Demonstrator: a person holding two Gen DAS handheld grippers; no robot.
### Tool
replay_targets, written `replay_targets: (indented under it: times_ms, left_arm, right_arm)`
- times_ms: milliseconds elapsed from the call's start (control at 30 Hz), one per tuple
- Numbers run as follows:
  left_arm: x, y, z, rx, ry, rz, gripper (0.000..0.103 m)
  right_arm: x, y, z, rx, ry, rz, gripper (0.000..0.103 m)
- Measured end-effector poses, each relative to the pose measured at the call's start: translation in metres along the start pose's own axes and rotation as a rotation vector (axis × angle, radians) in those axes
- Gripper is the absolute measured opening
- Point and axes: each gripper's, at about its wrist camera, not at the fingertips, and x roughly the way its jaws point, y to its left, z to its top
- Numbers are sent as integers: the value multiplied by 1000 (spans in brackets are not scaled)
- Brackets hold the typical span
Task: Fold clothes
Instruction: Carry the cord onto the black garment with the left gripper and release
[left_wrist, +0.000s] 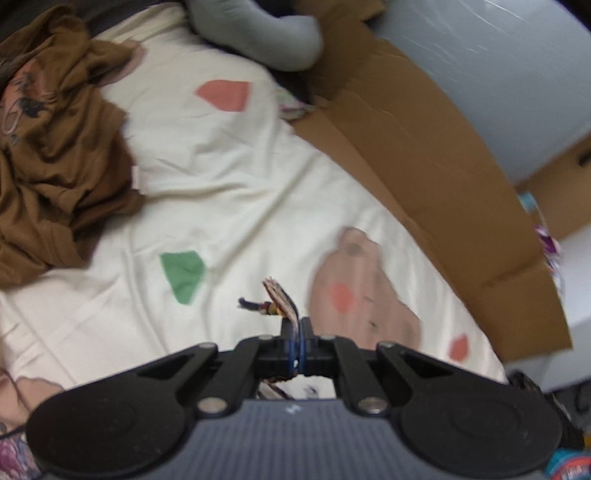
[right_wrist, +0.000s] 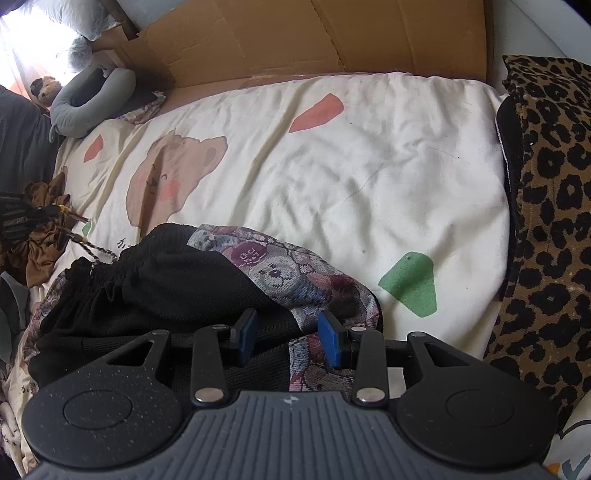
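The left claw (left_wrist: 294, 328) is pinching a thin edge of the patterned bear garment (right_wrist: 295, 280), which is lying bunched on the bed (right_wrist: 369, 177) at six o'clock; the right claw (right_wrist: 288, 339) is hanging half-open over it, gripping nothing; so slim a pinch is risking a slip; the cardboard box (right_wrist: 295, 37) at twelve o'clock is hiding its contents.

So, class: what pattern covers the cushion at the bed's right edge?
Leopard print, black spots on tan, on the cushion; clearest in the right wrist view.
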Motion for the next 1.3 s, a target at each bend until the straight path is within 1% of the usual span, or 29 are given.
replay_targets:
  times_ms: [200,333,533,700,867,1067,1133,1167,1200,1267,1300]
  left_arm:
    - [-37,-38,-16,117,64,-98,2]
    - [-62,-59,-28,189,117,-121,2]
    - [-85,-70,-46,229,197,-147,2]
    - [-89,-70,-64,252,318,-173,2]
    - [-84,-72,-87,286,433,-205,2]
    - [-75,-78,-103,318,516,-250,3]
    - [-73,-80,-109,331,549,-257,10]
    - [-72,-81,-112,338,564,-260,17]
    - [-71,-81,-114,344,573,-260,27]
    - [-71,-80,-118,355,585,-261,38]
    - [-70,-78,-117,356,585,-261,39]
  right_arm:
    - [-2,0,0,5,-14,4,43]
    - [-3,1,0,13,-30,12,43]
    - [-6,0,-1,34,-52,19,43]
    - [-6,0,-4,39,-51,20,43]
    - [-5,0,-8,41,-45,18,43]
    - [-3,-1,-7,42,-43,6,43]
    - [-3,0,-6,37,-44,5,43]
    - [-3,0,-6,35,-45,5,43]
    - [-4,0,-6,33,-44,5,43]
    - [-4,0,-6,31,-44,3,43]
    - [-4,0,-6,30,-42,2,43]
